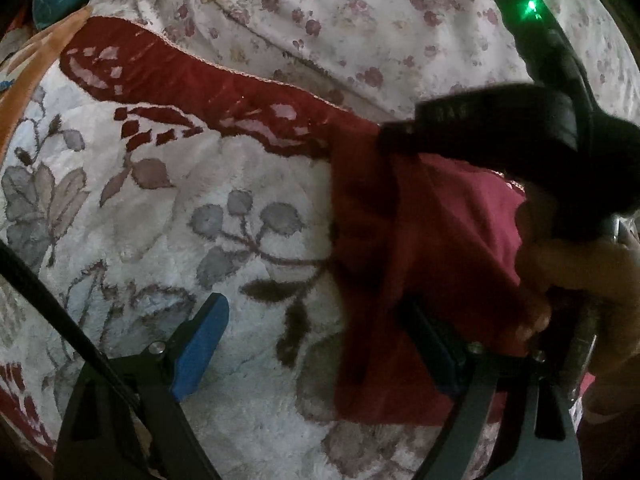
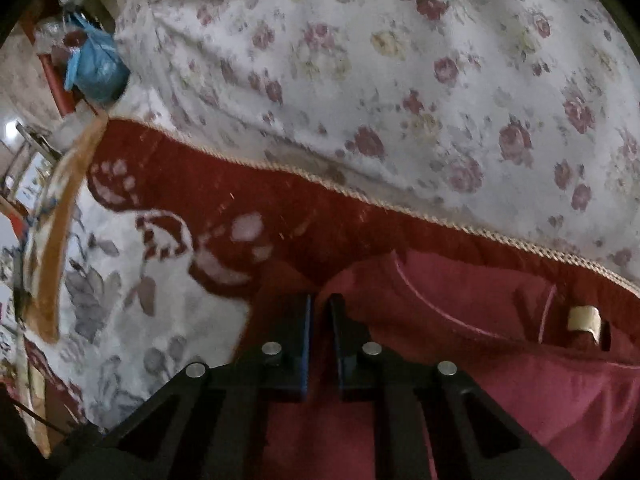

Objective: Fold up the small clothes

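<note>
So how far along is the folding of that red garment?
Early. The red garment lies rumpled on the plush blanket, label showing, no neat fold yet. The right gripper has its fingers nearly together over one edge; the left gripper waits open. All folds remain.

A blurred black device point(image 1: 520, 128) and a hand point(image 1: 580, 272) hide the dark red cloth garment's point(image 1: 432, 248) right part; its near edge is cut off.
</note>
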